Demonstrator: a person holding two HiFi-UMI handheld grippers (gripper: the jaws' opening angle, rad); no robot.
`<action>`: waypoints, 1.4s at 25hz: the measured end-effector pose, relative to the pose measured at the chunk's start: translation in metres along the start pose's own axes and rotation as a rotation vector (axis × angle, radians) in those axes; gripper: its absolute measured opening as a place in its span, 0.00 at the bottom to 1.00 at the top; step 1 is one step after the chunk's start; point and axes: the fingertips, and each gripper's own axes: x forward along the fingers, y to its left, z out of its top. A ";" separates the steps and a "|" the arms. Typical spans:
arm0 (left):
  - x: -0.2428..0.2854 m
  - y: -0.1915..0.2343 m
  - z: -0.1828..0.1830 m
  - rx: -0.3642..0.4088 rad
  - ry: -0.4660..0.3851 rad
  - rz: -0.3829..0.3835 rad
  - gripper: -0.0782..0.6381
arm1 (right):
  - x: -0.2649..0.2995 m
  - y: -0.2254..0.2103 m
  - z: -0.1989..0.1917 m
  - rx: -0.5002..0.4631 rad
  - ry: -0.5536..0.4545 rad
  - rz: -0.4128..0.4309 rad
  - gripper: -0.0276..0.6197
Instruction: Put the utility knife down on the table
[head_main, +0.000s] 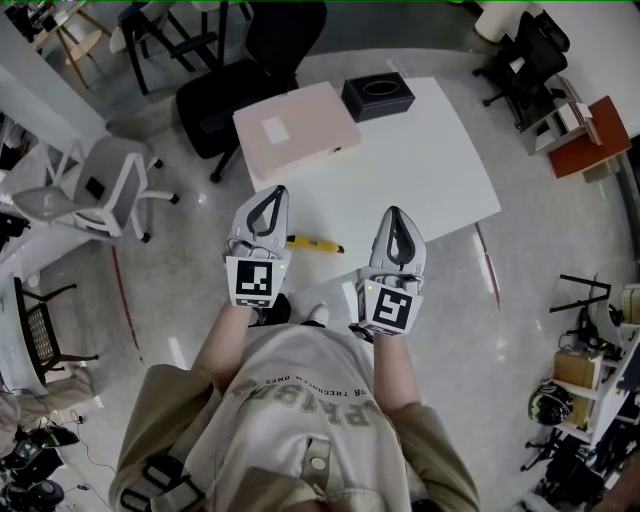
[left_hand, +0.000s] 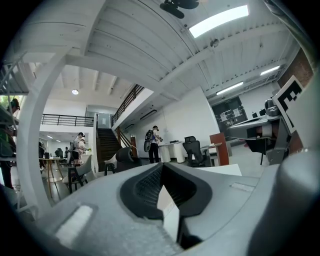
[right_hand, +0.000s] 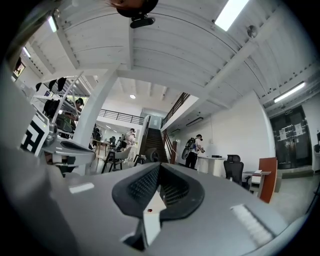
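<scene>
Worktop (head_main: 440, 170) first: it is white, and the yellow utility knife (head_main: 314, 244) lies flat on it, just right of our left gripper (head_main: 270, 193) and left of our right gripper (head_main: 396, 214), near the edge closest to us. Both grippers are fully closed on nothing; each gripper view shows the ribbed pads pressed together. Ahead of the left gripper sits a flat pink box (head_main: 297, 130), and past that, ahead of the gap between the grippers, a black box (head_main: 378, 96) with an oval opening. A black office chair (head_main: 235, 100) stands beyond the pink box, and a white chair (head_main: 105, 185) well off to the left gripper's left. The knife's left end meets the left gripper's outline, and we cannot tell whether they touch. Only the head view shows the knife and boxes; the gripper views look level across a hall to a staircase (left_hand: 106, 142) and a person with a backpack (left_hand: 151, 145).
</scene>
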 end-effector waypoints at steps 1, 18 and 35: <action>0.000 0.001 0.002 -0.002 -0.007 -0.002 0.12 | 0.000 0.000 -0.001 -0.005 -0.003 0.006 0.05; 0.006 0.002 0.008 -0.001 -0.061 -0.008 0.12 | 0.005 0.005 -0.004 0.035 -0.026 0.034 0.04; 0.016 0.011 0.017 0.006 -0.076 -0.022 0.12 | 0.017 0.010 0.013 -0.012 -0.055 0.031 0.04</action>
